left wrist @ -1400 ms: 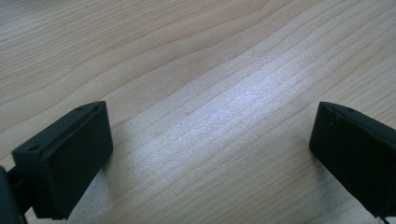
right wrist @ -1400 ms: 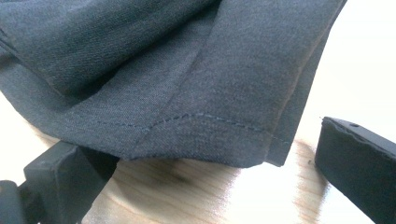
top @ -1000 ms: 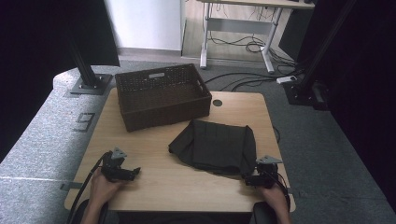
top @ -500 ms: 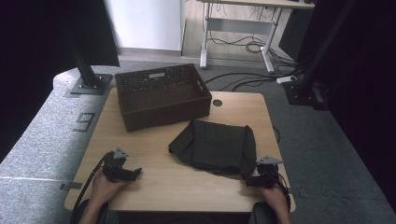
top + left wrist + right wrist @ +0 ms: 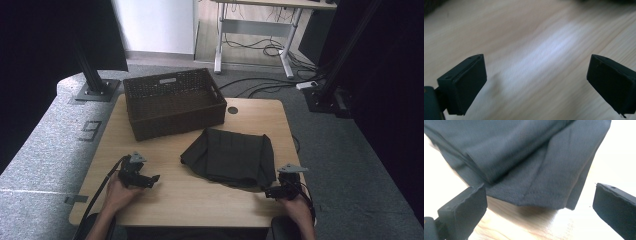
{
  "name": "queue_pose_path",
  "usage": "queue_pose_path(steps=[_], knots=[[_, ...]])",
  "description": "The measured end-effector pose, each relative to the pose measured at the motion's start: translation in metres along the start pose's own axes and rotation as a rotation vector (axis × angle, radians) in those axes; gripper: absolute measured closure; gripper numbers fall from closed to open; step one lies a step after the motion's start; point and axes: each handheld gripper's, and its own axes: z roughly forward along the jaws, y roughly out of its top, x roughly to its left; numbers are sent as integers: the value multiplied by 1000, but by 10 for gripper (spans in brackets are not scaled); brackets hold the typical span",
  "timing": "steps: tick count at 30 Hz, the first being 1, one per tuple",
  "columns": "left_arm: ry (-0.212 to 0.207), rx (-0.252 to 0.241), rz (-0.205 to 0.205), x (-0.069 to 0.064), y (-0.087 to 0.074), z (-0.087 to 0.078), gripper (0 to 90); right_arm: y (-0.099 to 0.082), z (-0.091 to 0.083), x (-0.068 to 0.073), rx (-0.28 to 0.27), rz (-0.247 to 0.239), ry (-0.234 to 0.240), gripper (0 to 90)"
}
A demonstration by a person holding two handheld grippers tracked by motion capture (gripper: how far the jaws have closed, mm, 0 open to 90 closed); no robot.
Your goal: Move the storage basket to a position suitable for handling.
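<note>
Two grippers, both spread wide and holding nothing, sit at our edge of the table (image 5: 200, 200), and the risks all hang on the cloth (image 5: 232, 157) between them. We take the cloth as our landmark: a dark folded garment lying flat on the wood, right of centre. Behind it and to its left stands the basket (image 5: 172, 102), apart from it.

Our right gripper (image 5: 274, 192) is just at the cloth's near right corner; in the right gripper view the folded edge (image 5: 536, 195) lies between its jaws but a little ahead of them, untouched. If we close from here, we judge we might pinch only the top layer, and the fold would open on lifting. Coming in too low could also shove the corner and rumple the stack.

Our left gripper (image 5: 150, 180) rests well left of the cloth over bare wood (image 5: 536, 50). Lifting with the right alone would likely let the far side sag and unfold before it reaches the basket.
</note>
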Motion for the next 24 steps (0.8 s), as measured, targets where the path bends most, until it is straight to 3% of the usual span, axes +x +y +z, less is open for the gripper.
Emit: queue_pose_path(steps=[4,10,14,19,24], knots=[[-19,-26,17,-5,17,2,58,10,-9,-1,-37,15,7,0],[-46,-32,75,-17,47,11,69,27,-11,-6,-43,-4,-11,0],[-63,-37,104,-24,66,19,90,37,-6,-9,-36,-13,-14,9],[-100,-57,104,-31,89,32,136,45,4,-16,-29,5,-28,49],[-88,-48,147,-40,106,48,150,54,13,-25,-28,18,-48,135]])
